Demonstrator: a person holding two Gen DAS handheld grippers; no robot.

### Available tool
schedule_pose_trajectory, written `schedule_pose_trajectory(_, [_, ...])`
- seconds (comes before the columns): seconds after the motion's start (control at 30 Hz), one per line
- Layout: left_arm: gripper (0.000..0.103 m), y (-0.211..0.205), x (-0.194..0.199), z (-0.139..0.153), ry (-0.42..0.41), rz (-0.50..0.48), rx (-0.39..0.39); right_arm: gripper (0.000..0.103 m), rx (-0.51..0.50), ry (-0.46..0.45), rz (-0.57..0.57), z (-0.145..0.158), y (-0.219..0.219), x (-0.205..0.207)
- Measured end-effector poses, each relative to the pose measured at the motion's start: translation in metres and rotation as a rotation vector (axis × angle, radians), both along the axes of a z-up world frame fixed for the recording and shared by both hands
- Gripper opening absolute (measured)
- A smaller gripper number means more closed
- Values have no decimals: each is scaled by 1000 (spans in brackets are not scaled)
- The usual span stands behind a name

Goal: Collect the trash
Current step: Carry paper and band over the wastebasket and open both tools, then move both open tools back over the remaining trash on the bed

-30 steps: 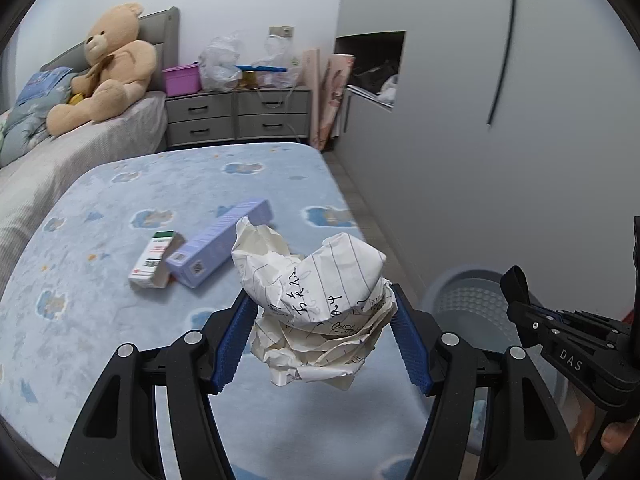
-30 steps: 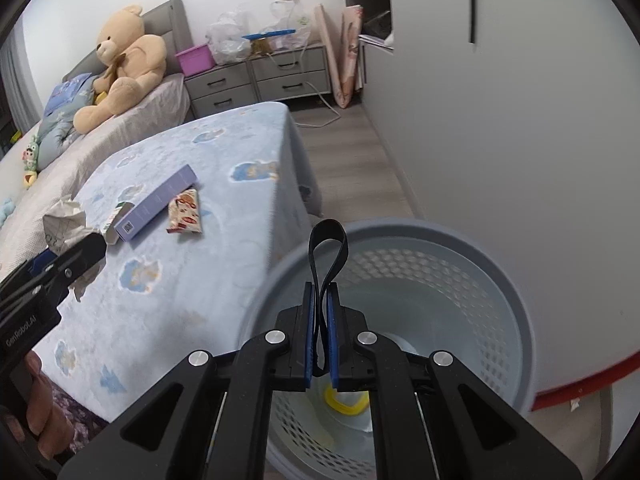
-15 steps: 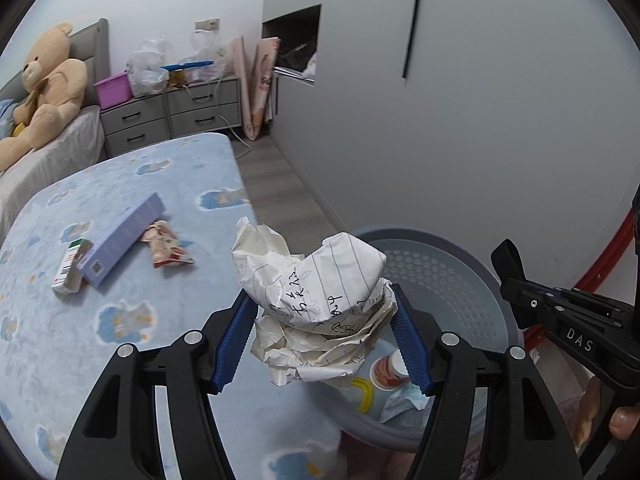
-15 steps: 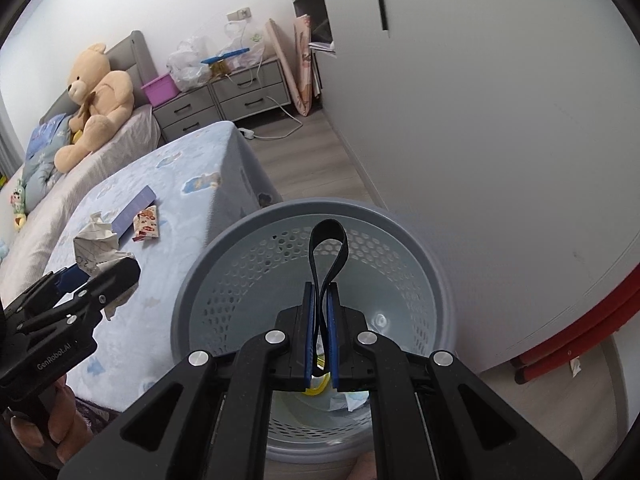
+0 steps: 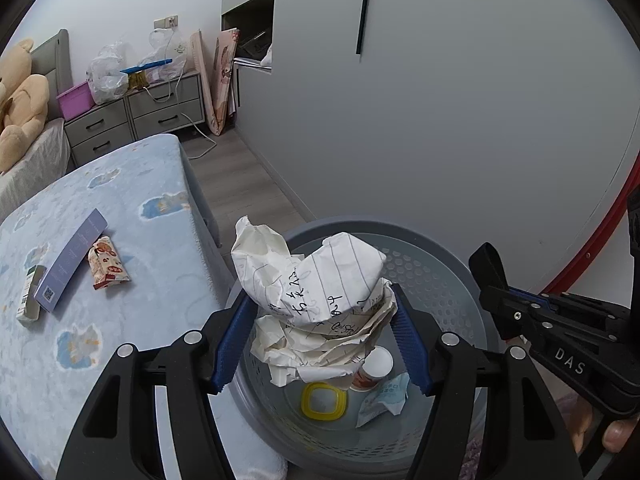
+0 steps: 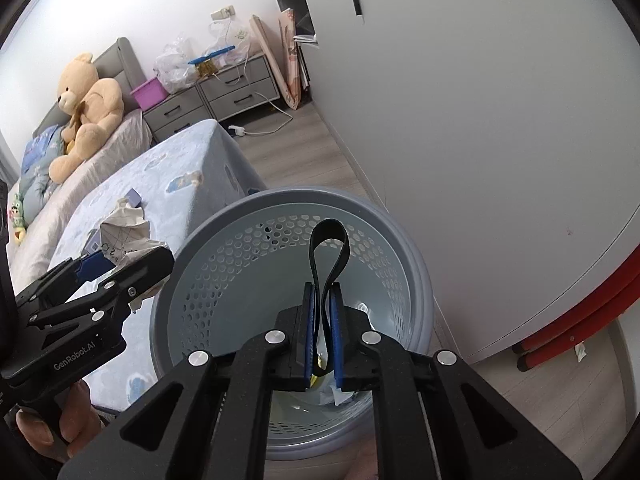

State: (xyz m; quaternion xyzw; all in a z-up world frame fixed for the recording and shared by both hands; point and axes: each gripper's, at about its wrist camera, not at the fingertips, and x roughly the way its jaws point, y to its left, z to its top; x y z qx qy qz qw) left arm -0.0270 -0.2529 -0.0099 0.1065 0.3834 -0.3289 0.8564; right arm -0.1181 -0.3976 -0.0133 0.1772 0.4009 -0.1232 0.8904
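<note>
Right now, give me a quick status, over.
Left gripper shut on crumpled paper, over basket. Right gripper pinching black band. Nothing blocking the drop.

A bed [image 5: 132, 184] covered in a pale blue blanket with cloud prints fills the left of the scene. On it, towards the left, lie a long lilac box [image 5: 72, 266], a small green and white carton [image 5: 30, 298] touching the box's near-left end, and a red and white snack wrapper [image 5: 107, 268] just right of the box. Right of the bed, a grey wood-look floor [image 5: 240, 184] carries a grey perforated bin [image 5: 452, 292] close to the bed's near corner, and grey drawers [image 5: 132, 120] at the far end.
</note>
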Motion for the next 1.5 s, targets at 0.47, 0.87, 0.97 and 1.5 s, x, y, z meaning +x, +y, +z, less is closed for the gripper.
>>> schedule_pose_trajectory(0.47, [72, 12, 9, -8, 15, 21, -9, 46, -28, 0, -4, 0, 5, 7])
schedule_pose_trajectory(0.87, [72, 15, 7, -7, 5, 36, -6, 59, -33, -3, -7, 1, 7, 7])
schedule_pose_trajectory(0.97, [72, 16, 7, -7, 5, 38, -6, 61, -35, -2, -8, 0, 9, 7])
schedule_pose_trajectory(1.5, [72, 33, 11, -6, 11, 86, -5, 69, -39, 8, 8, -2, 18, 12])
